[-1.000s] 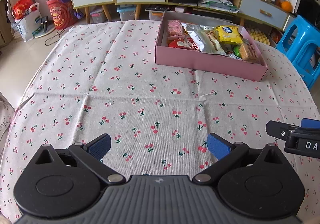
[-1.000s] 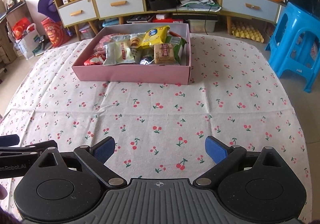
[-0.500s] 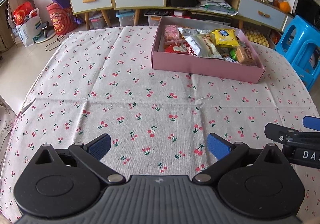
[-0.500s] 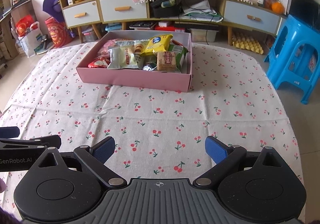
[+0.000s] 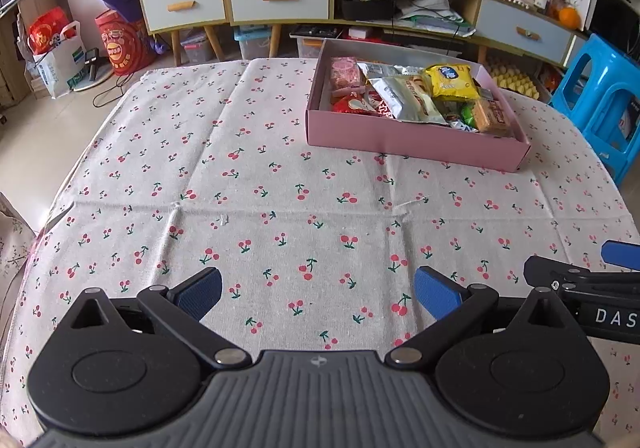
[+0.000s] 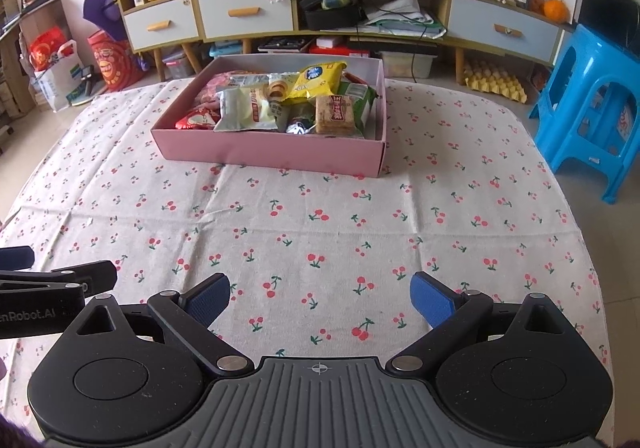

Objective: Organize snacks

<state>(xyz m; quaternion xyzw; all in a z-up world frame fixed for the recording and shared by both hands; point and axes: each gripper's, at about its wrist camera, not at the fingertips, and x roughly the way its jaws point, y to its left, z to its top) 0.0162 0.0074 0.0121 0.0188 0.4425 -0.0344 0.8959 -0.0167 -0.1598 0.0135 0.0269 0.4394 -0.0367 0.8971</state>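
Here the left tool [image 5: 318, 294] and right tool [image 6: 320, 294] hover side by side over the near part of the worktop [image 6: 320, 215], each with its blue pads spread wide apart and nothing between them — bare cherry-print cloth runs ahead to the far side. There sits the pink box [image 6: 276, 155], heaped with snacks [image 6: 292, 103]; a yellow packet [image 6: 316, 81] lies on top.

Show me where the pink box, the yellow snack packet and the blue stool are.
pink box [image 6: 272, 153]: right wrist view, on its near outer wall.
yellow snack packet [image 6: 316, 81]: right wrist view, on the packet's printed face.
blue stool [image 6: 588, 59]: right wrist view, on the seat top.
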